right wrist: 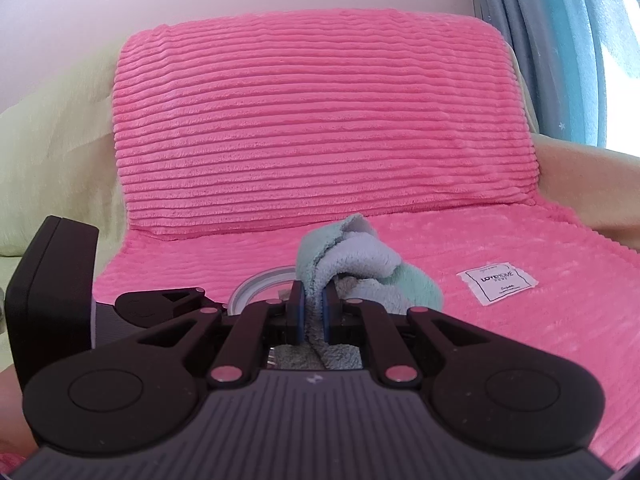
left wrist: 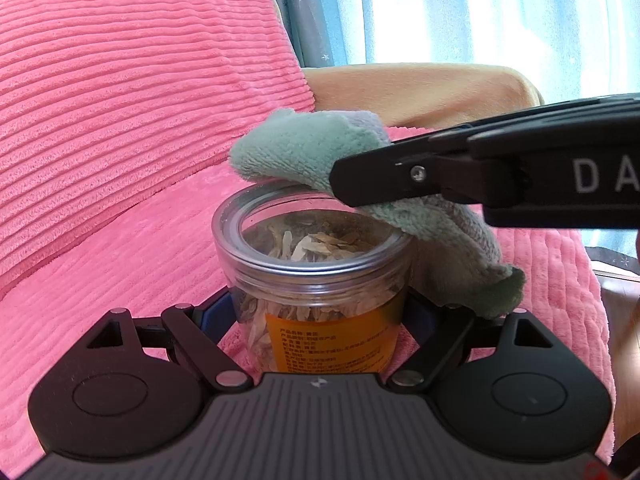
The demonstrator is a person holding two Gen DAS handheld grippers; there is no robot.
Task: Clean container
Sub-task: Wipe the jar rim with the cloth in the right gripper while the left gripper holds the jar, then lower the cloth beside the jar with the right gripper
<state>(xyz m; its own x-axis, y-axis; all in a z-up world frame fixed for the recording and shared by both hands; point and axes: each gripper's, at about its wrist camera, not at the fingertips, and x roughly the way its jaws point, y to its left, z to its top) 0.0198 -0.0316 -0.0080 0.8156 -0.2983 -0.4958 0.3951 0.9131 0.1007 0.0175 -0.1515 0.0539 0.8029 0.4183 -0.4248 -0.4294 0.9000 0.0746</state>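
Wiping the lid looks to be the step in hand: the container (left wrist: 316, 280), a clear plastic jar with an orange label and pale dried flakes inside, stands upright at the centre of the left wrist view, its transparent lid (left wrist: 312, 232) on top. The left hand-held gripper (left wrist: 320, 316) has its two fingers clamped on the jar's body, one on each side, just below the lid.

A green-and-grey cloth (left wrist: 316, 152) is draped over the far right part of the lid's rim, touching it and hanging down the jar's right side. The right hand-held gripper (right wrist: 313, 312) comes in from the right of the frame, pinched together on a fold of that cloth — its own view shows the blue pads squeezing the fabric, with the lid's rim peeking out lower left of the bundle.

Around them lies a pink ribbed blanket (right wrist: 320, 128) over a sofa, a white label (right wrist: 497, 282) at right, curtains (left wrist: 480, 12) upper right.

Next, I judge, the cloth needs sweeping across the rest of the lid — the left grip keeping the jar steady.
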